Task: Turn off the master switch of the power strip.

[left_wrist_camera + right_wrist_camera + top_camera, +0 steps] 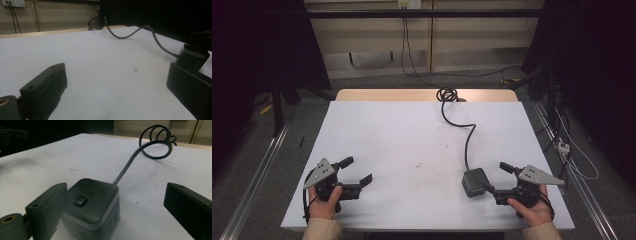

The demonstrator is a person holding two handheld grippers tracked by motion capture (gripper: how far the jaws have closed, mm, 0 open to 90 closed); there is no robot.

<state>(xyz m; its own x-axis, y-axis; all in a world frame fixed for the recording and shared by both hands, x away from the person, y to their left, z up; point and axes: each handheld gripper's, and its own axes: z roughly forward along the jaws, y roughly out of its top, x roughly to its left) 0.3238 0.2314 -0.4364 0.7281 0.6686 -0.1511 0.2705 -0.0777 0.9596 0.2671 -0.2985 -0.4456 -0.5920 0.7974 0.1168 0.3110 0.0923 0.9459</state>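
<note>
A dark grey cube-shaped power block [474, 182] sits on the white table [412, 140] at the front right. Its black cable [468, 140] runs back to a coil [447, 94] at the far edge. My right gripper [495, 176] is open just right of the block, with its nearer jaw touching or almost touching the block's side. In the right gripper view the block [92, 205] lies against the left jaw, and a small button shows on its top. My left gripper [358, 170] stands open at the front left, holding nothing. The left gripper view shows the block [193, 58] beyond the right jaw.
The table's wooden far edge [387, 95] shows behind the white surface. A wall socket [408, 4] with hanging wires is at the back. Metal rails [257, 175] run along both sides of the table on the floor.
</note>
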